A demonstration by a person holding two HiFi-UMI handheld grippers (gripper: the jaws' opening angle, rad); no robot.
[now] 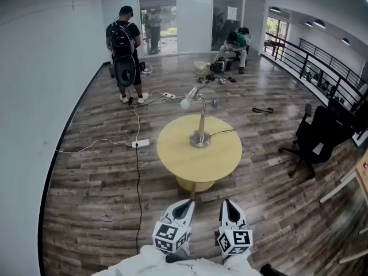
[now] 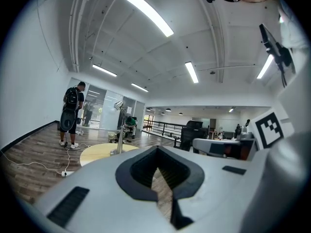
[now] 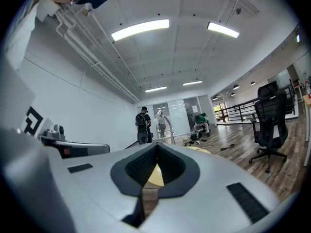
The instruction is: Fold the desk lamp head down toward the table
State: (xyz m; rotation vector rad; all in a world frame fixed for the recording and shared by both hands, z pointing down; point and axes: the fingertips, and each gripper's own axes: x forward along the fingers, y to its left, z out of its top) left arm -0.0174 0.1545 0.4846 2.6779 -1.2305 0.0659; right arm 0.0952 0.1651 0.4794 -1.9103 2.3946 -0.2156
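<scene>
Head view checked first, near to far. Found left gripper (image 1: 186,204) and right gripper (image 1: 229,203) side by side at 6 o'clock, low in frame, apart from each other, tips toward 12 o'clock. Confirmed in left gripper view and right gripper view: both clenched, jaws fully together, nothing grasped, only floor and table edge visible past the tips. Noted round yellow table (image 1: 172,154) just beyond the tips at 12 o'clock, not touched by either gripper. Located desk lamp (image 1: 201,121) on that table, round metal base (image 1: 200,138) slightly toward 12 o'clock of the tabletop centre, neck upright, lamp head (image 1: 188,99) raised well above the tabletop and hanging out toward 11 o'clock, not folded down. Traced lamp cable (image 1: 222,133) from base toward 3 o'clock. Logged white power strip (image 1: 141,143) on wooden floor at 9 o'clock of table, black office chair (image 1: 318,135) at 3 o'clock. Farther off: standing person with backpack (image 1: 123,45) at 11 o'clock, seated person in green (image 1: 235,43) at 1 o'clock.
</scene>
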